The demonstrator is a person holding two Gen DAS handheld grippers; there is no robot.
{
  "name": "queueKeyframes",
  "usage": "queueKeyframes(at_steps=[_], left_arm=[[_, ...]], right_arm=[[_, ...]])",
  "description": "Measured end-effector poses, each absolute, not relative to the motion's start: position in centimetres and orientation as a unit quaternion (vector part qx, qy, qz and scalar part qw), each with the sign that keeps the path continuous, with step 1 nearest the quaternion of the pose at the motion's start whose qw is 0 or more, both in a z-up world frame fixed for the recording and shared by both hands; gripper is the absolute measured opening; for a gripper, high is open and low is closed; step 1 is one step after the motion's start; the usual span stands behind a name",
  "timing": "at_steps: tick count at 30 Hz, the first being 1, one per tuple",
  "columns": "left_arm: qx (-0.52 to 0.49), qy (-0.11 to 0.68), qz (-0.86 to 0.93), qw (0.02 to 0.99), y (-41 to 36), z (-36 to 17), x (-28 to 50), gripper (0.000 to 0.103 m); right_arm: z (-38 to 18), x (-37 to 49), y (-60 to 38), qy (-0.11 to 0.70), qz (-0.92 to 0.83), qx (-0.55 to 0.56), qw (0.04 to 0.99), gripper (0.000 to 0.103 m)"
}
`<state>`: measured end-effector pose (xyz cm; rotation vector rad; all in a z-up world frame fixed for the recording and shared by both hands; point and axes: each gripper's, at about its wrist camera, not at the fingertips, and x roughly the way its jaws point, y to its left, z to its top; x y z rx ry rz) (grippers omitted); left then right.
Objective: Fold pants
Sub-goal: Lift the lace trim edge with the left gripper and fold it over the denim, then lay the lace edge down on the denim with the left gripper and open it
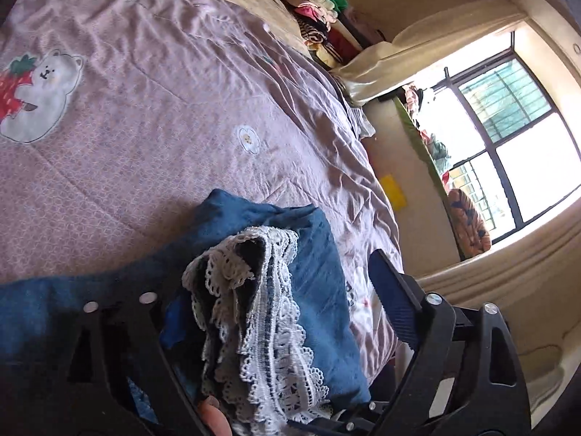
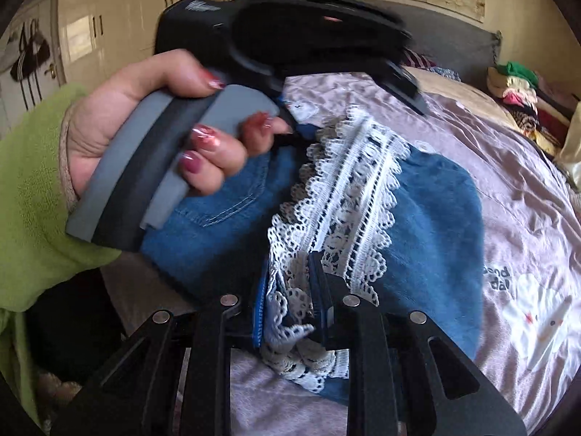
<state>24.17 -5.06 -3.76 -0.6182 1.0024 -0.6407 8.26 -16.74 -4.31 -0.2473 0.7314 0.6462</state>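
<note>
The blue denim pants [image 1: 319, 276] with white lace trim [image 1: 268, 327] lie bunched on the pink bed cover [image 1: 152, 145]. In the left wrist view my left gripper [image 1: 261, 327] is open wide, its fingers on either side of the lace; the left finger is hidden under denim. In the right wrist view my right gripper [image 2: 290, 309] is shut on the lace hem [image 2: 345, 196] of the pants [image 2: 435, 225]. The left gripper's body [image 2: 290, 36] and the hand holding it hover above the pants there.
The bed cover [image 2: 508, 167] has bear and flower prints. Piles of folded clothes [image 1: 319, 29] sit at the head of the bed. A window [image 1: 508, 127] with a cluttered sill lies beyond the bed's edge. Wardrobes [image 2: 109, 29] stand behind.
</note>
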Motion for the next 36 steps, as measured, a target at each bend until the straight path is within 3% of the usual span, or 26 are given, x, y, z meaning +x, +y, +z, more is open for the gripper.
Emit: queueKeyframes(at_steps=[1,2,3,6,8,16,20,22,24,30,33,36], left_arm=[[-0.278,0.467,-0.294,0.786,-5.3,-3.8,24.2,0.049],[-0.262,0.473,-0.288,0.790,-5.8,-3.6,24.4,0.026],[-0.251,0.473,-0.287,0.794,-6.0,-3.4,24.4,0.013],[-0.219,0.458,-0.285,0.813,-6.4,-2.3,24.8,0.015],[-0.180,0.462,-0.257,0.829,-6.4,-2.8,25.2,0.015],[-0.209,0.480,-0.235,0.819,-3.8,-5.6,25.4,0.017],[-0.193,0.475,-0.238,0.825,-4.1,-5.1,25.0,0.018],[-0.194,0.472,-0.238,0.826,-4.2,-4.8,24.8,0.023],[-0.194,0.466,-0.236,0.831,-4.1,-4.3,24.4,0.036],[-0.178,0.450,-0.212,0.849,-2.9,-2.6,22.3,0.042],[-0.167,0.441,-0.206,0.858,-2.5,-1.4,20.5,0.042],[-0.155,0.435,-0.231,0.856,-3.3,-0.4,18.9,0.042]], right_arm=[[-4.3,8.2,-16.6,0.348,0.308,-0.123,0.877,0.021],[-4.1,8.2,-16.5,0.343,0.305,-0.125,0.880,0.021],[-3.8,7.6,-16.3,0.338,0.306,-0.123,0.881,0.021],[-3.5,7.4,-16.3,0.330,0.304,-0.118,0.886,0.024],[-3.8,7.4,-16.3,0.338,0.311,-0.110,0.882,0.034],[-3.7,6.3,-17.7,0.373,0.343,-0.066,0.860,0.053],[-2.7,6.5,-20.6,0.375,0.330,-0.021,0.866,0.056],[-2.3,6.9,-22.2,0.369,0.311,-0.004,0.876,0.056],[-2.3,6.7,-23.0,0.373,0.293,-0.003,0.880,0.056],[-2.9,5.2,-21.4,0.373,0.333,-0.034,0.865,0.054],[-3.5,4.6,-19.7,0.367,0.330,-0.086,0.865,0.046],[-4.7,4.7,-18.3,0.377,0.327,-0.126,0.857,0.023]])
